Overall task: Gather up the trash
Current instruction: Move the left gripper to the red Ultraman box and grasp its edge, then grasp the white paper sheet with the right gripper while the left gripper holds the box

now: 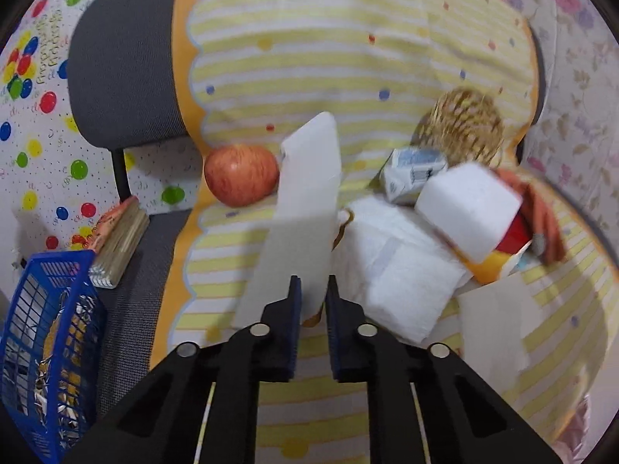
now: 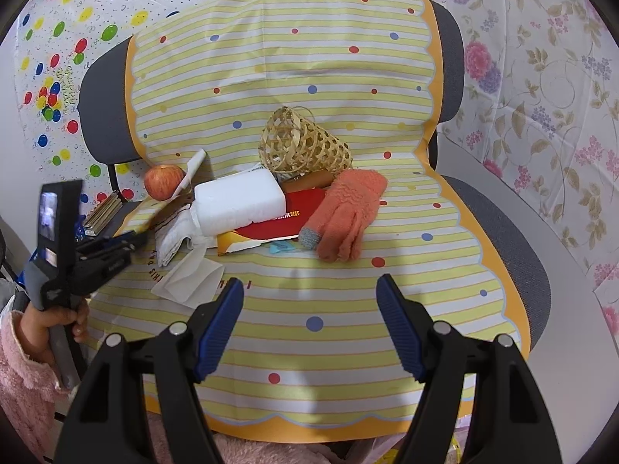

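Left gripper (image 1: 312, 290): pinched white card (image 1: 305, 201), raised off the seat, apparently bound for the blue basket (image 1: 50, 348) at far left. Right gripper (image 2: 309, 294): fingers spread, empty, near edge.

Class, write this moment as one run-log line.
task: collect trash | left hand-held gripper: shut on white card | right hand-held gripper: open, empty | blue basket: holds trash
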`<state>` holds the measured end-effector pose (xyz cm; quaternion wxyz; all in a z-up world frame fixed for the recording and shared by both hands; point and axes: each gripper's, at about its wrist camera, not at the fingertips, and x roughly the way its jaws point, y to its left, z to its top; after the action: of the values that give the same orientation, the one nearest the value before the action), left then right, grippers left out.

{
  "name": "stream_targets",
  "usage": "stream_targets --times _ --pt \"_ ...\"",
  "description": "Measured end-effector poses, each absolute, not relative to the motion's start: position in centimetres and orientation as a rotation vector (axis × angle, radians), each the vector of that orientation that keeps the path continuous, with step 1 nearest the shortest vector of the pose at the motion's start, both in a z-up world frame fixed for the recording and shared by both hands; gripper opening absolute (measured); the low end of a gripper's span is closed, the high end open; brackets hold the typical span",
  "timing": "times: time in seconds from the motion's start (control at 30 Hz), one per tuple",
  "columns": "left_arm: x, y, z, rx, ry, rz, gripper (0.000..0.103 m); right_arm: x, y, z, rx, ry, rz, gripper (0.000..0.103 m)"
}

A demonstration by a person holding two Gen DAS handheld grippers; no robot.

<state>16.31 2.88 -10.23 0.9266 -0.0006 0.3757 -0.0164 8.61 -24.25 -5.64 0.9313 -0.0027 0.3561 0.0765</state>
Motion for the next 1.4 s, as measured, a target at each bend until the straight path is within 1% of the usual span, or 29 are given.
stream_targets --times 0.07,0.13,0.23,0.37,0.4,0.43,0.5,0.7,0.77,0.83,1.03,1.23,1.27,1.3,1.37,1.4 --pt "14.9 3.5 -8.7 -0.056 0.73 -0.065 0.004 8.4 -24.3 -5.6 -0.005 0.726 0.157 0.07" --pt "13.4 4.4 -7.6 -0.138 0.712 -0.111 0.002 8.3 -24.2 -5.6 -0.002 0.727 0.157 0.07" --pt "11.5 5.0 -6.9 -0.217 0.719 -0.169 0.001 8.2 -24.2 -5.7 0.001 0.729 0.159 0.07" --pt "9.8 5.5 -7.3 -0.261 0.717 -0.181 0.002 7.9 -24.1 -5.8 0.004 0.732 0.163 0.07" --pt "9.8 5.5 -7.6 -0.251 0.719 -0.17 0.002 7.9 -24.1 -5.9 0.007 0.734 0.164 0.07" --pt "10.0 5.5 -7.9 -0.238 0.726 -0.153 0.006 7.9 -24.1 -6.0 0.008 0.736 0.165 0.07" --pt "10.4 5.4 -8.5 -0.226 0.741 -0.148 0.009 7.8 -24.1 -6.0 0.01 0.738 0.166 0.07" --pt "12.6 4.8 -10.0 -0.162 0.774 -0.118 0.01 7.6 -24.4 -6.0 0.002 0.738 0.155 0.07" --pt "13.2 4.6 -10.5 -0.146 0.791 -0.096 0.007 7.5 -24.5 -6.1 0.0 0.742 0.151 0.07" --pt "13.0 4.6 -10.1 -0.144 0.774 -0.084 0.001 7.5 -24.7 -6.2 -0.001 0.745 0.145 0.07" --pt "9.5 3.8 -6.4 -0.065 0.631 -0.1 0.0 8.1 -24.8 -6.7 0.022 0.754 0.15 0.07" --pt "7.7 3.6 -4.7 -0.075 0.603 -0.116 0.001 9.1 -21.5 -7.1 0.022 0.753 0.236 0.07" --pt "7.5 3.6 -4.7 -0.077 0.605 -0.114 0.001 9.3 -20.7 -7.1 0.02 0.75 0.253 0.065" --pt "7.4 3.6 -4.8 -0.078 0.609 -0.112 0.001 9.6 -19.9 -7.2 0.019 0.75 0.267 0.058" --pt "7.1 3.6 -5.1 -0.072 0.614 -0.103 0.001 10.1 -18.7 -7.4 0.024 0.752 0.289 0.051" --pt "7.1 3.6 -5.3 -0.069 0.618 -0.102 0.001 10.5 -18.0 -7.6 0.035 0.756 0.306 0.05"
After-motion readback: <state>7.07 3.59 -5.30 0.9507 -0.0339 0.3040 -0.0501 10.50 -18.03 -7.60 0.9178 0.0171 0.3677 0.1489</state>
